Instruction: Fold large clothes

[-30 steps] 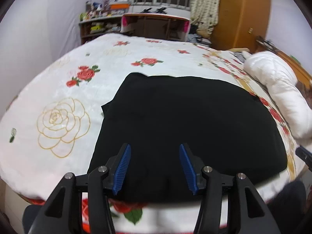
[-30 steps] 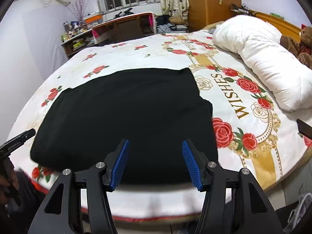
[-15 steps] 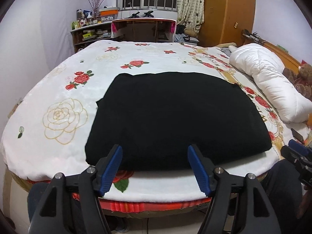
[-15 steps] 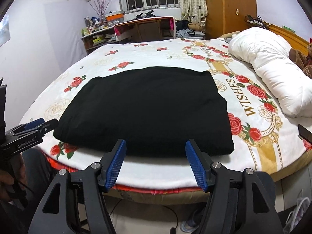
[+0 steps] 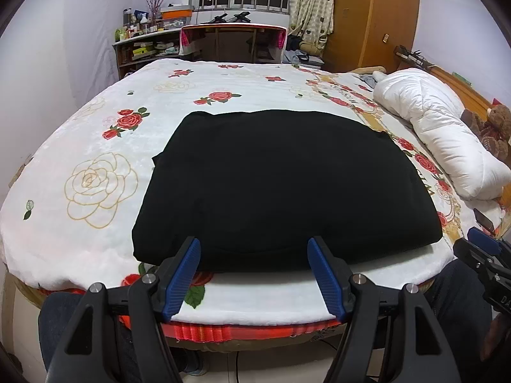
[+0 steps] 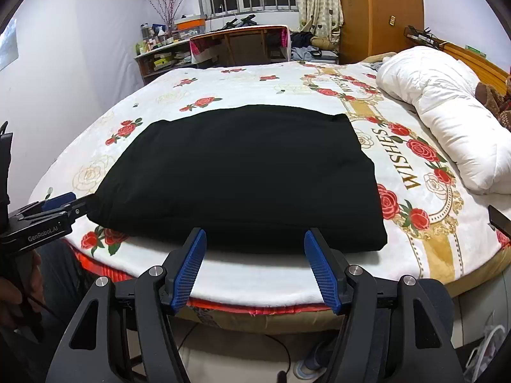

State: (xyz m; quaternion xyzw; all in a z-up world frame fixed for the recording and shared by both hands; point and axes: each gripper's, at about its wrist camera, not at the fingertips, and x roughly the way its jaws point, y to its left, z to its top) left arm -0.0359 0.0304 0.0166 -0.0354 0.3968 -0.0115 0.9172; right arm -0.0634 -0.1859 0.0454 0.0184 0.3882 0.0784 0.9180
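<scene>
A black garment (image 5: 281, 185) lies folded into a flat rectangle on the rose-print bed cover (image 5: 95, 172); it also shows in the right wrist view (image 6: 242, 175). My left gripper (image 5: 254, 245) is open and empty, held off the bed's near edge, just short of the garment's near hem. My right gripper (image 6: 254, 237) is open and empty, likewise off the bed edge before the hem. The left gripper also shows at the left of the right wrist view (image 6: 60, 206), and the right gripper at the right edge of the left wrist view (image 5: 479, 249).
A white rolled duvet (image 5: 440, 134) lies along the bed's right side, with a teddy bear (image 5: 491, 127) beside it. A desk (image 5: 233, 41) and cluttered shelves (image 5: 143, 44) stand beyond the bed. A dark phone (image 6: 499, 220) lies at the bed's right edge.
Both grippers have pulled back and up from over the garment to off the bed's near edge, jaws opened wider. The garment lies still.
</scene>
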